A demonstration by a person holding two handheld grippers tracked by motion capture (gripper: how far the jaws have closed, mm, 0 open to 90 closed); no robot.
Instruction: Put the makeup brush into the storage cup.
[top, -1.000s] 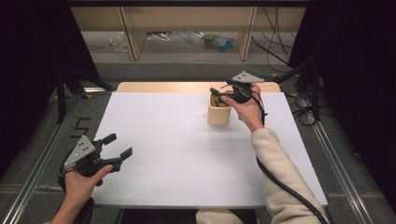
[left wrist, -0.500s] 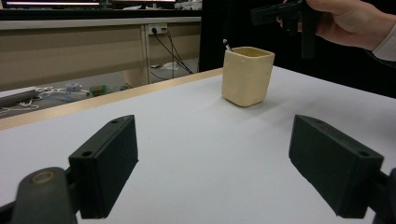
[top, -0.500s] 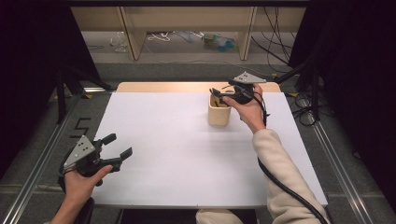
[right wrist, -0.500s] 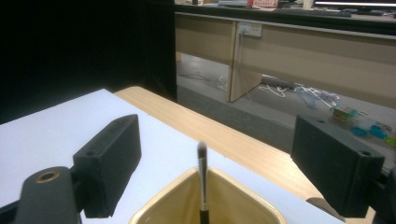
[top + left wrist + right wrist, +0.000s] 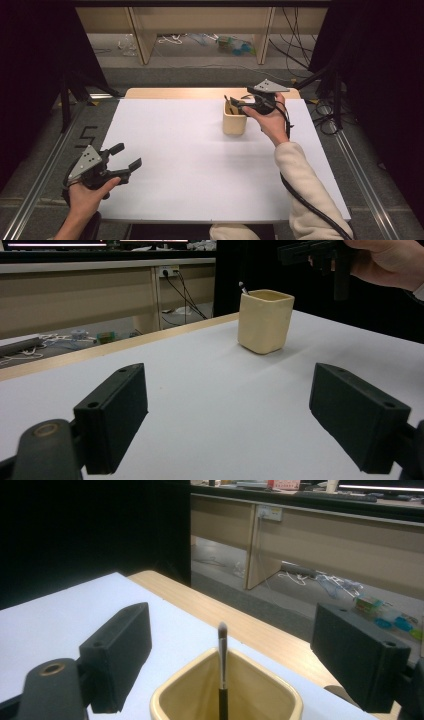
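A cream square cup (image 5: 234, 120) (image 5: 265, 320) (image 5: 227, 692) stands on the white table top (image 5: 190, 160) toward the back right. A thin dark brush (image 5: 222, 672) (image 5: 243, 288) stands upright inside it, its tip just above the rim. My right gripper (image 5: 236, 104) (image 5: 230, 650) hovers open just above the cup's rim, jaws either side of the brush without touching it. My left gripper (image 5: 126, 157) (image 5: 230, 420) is held open low over the front left of the table, far from the cup, nothing between its jaws.
A wooden strip (image 5: 175, 93) edges the table's far side. Beyond it are shelf legs (image 5: 142, 37), cables and small clutter on the floor (image 5: 232, 45). Metal rails (image 5: 40, 170) run along both sides of the table. The right gripper's cable (image 5: 310, 205) trails along the sleeve.
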